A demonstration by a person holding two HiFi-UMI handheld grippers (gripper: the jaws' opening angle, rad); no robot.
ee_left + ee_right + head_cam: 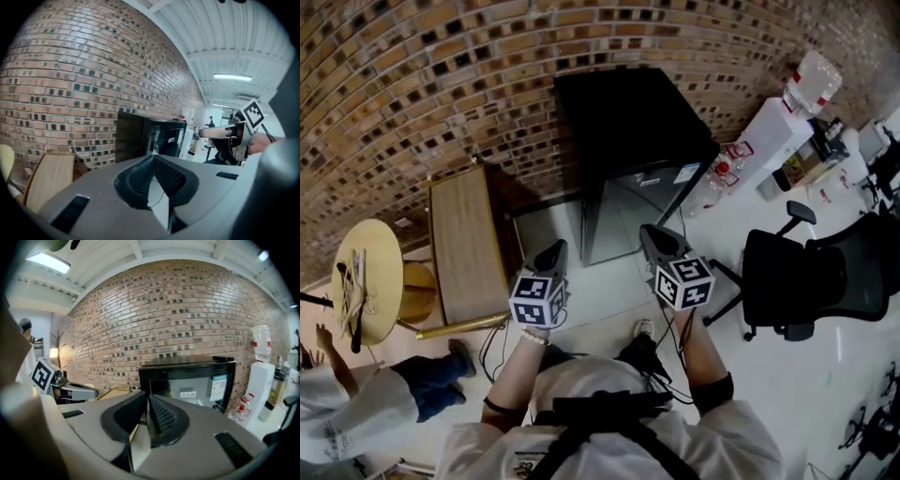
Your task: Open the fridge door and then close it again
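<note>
You're in the approach. The black mini fridge (628,155) stands at your twelve o'clock, with its door closed. Your left gripper (553,251) is pinched together and empty. Your right gripper (651,234) is parted narrowly and also empty. Next, reach for the door's opening edge.

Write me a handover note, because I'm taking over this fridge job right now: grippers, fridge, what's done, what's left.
Left gripper: shut, empty, in the air.
Right gripper: jaws a crack apart, nothing between them, in the air.
Fridge: black, against the brick wall, ahead of both grippers. Its door is closed and neither gripper touches it.
Done: nothing that shows; whether the door has already been opened once cannot be told.
Left, as it looks: reach the door, pull it open, then push it shut again.
</note>
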